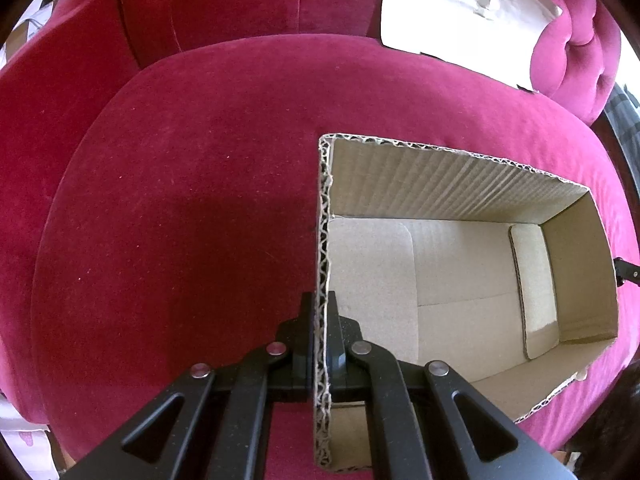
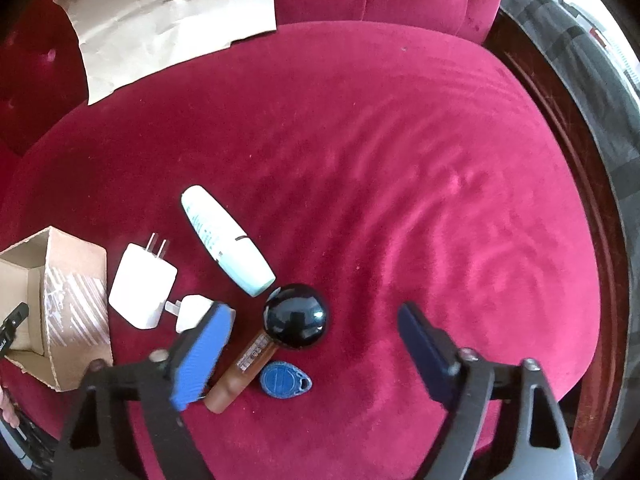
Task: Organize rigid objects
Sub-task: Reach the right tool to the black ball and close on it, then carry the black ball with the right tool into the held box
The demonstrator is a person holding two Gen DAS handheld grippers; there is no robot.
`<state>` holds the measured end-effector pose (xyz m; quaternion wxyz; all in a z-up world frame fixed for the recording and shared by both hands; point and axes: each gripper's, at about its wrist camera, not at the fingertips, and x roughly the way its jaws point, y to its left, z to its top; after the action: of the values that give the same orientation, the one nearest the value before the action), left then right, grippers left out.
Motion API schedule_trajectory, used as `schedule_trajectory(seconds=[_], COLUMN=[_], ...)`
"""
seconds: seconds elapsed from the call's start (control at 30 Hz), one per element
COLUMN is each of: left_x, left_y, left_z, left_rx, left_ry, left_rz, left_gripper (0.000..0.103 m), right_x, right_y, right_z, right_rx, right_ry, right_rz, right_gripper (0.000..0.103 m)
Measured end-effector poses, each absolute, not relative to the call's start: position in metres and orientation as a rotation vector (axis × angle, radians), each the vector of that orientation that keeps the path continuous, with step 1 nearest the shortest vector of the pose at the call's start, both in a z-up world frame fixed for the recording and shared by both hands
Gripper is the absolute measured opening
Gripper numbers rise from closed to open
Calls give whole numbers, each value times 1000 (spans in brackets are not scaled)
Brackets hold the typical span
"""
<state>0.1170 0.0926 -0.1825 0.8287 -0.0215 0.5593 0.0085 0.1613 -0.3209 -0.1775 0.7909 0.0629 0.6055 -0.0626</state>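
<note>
Red velvet cushion | cardboard box empty, nothing sorted | left gripper fingers clamp box wall | right gripper fingers open above black-capped bottle

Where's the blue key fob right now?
Right wrist view, low centre: the blue key fob lies on the red cushion, just below the black ball and beside the brown bottle, between the open claw fingers.

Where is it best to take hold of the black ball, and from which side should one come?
Grip the black ball across its widest middle, coming from straight above. It is round and glossy, so an off-centre pinch would likely slip, and the brown bottle lies against its lower-left side.
</note>
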Motion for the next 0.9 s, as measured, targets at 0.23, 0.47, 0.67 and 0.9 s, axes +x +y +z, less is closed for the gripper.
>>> schedule_trajectory(seconds=[0.23, 0.47, 0.67, 0.9], left_x=[119, 121, 123, 122], left_y=[89, 89, 86, 82], left_z=[-181, -182, -182, -183], left_rx=[-37, -33, -15, -5], left_ry=[1189, 1195, 1195, 1197], left_rz=[23, 16, 13, 5], left_gripper=[4, 4, 4, 4], right_x=[163, 156, 152, 150], right_y=[-324, -313, -305, -297], right_z=[-184, -183, -171, -158], right_rx=[194, 149, 142, 116], right_ry=[1292, 1291, 1278, 1270], right_rz=[-94, -92, -96, -97], right_gripper=[40, 40, 40, 40])
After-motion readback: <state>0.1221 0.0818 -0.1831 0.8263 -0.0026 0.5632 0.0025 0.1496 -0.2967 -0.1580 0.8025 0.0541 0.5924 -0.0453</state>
